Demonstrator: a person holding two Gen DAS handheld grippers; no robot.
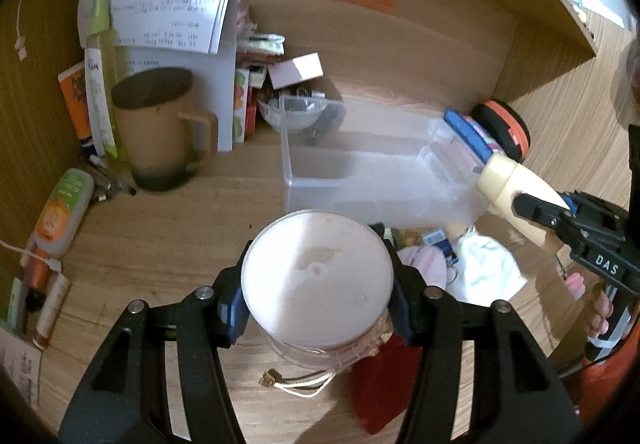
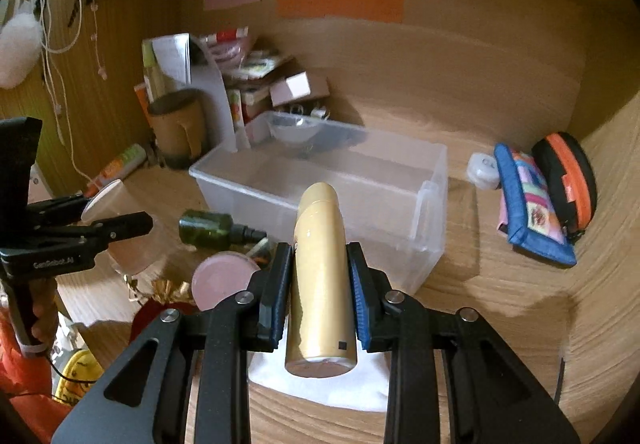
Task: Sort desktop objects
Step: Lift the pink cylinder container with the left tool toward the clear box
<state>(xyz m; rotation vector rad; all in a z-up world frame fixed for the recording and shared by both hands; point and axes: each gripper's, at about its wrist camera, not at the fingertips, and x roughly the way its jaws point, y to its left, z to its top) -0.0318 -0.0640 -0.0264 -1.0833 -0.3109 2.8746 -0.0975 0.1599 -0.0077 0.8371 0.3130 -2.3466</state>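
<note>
My left gripper [image 1: 318, 298] is shut on a clear round jar with a pale pink lid [image 1: 316, 278], held above the desk in front of the clear plastic bin [image 1: 316, 168]. In the right wrist view the left gripper [image 2: 116, 218] holds the same jar [image 2: 120, 220] at the left. My right gripper [image 2: 320, 284] is shut on a gold cylindrical bottle [image 2: 320, 284], tip pointing toward the bin [image 2: 400, 180]. In the left wrist view the bottle [image 1: 516, 184] hangs over the bin's right end in the right gripper [image 1: 540, 210]. The bin looks empty.
A brown mug [image 1: 160, 124], papers, tubes and small boxes crowd the back left corner. A dark green bottle [image 2: 208, 228], a pink round lid [image 2: 224, 278], a red pouch and white cloth lie before the bin. A blue pouch [image 2: 528, 200] and an orange-black case [image 2: 568, 180] sit right.
</note>
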